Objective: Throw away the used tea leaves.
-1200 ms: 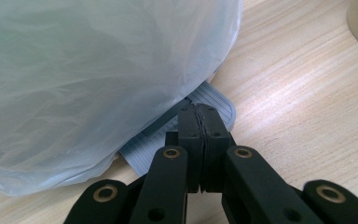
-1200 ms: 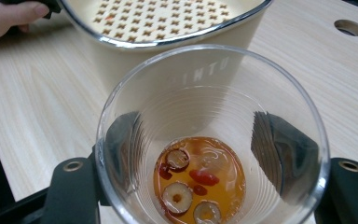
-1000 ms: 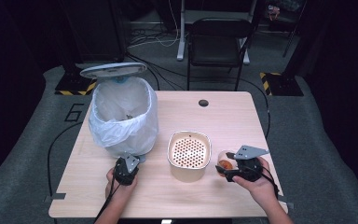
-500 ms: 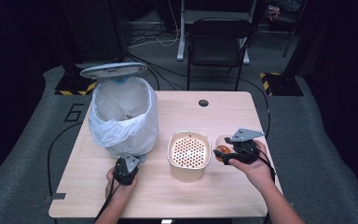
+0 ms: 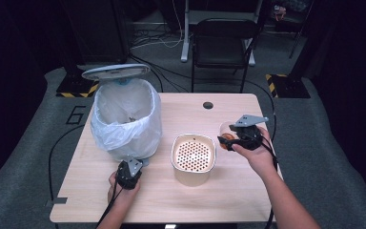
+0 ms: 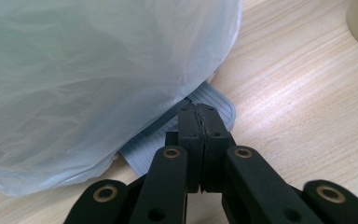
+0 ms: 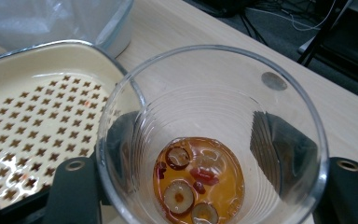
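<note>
Your right gripper [image 5: 229,139] grips a clear plastic cup [image 7: 212,135] with amber liquid and fruit slices at the bottom, held above the table [image 5: 228,191] just right of the cream strainer bowl [image 5: 193,157]. Your left gripper [image 5: 132,168] is closed on nothing, resting at the near side of the bag-lined bin [image 5: 126,117].

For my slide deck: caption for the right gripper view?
Right gripper clamps clear plastic cup of amber liquid and sliced fruit beside cream perforated strainer basket.
</note>
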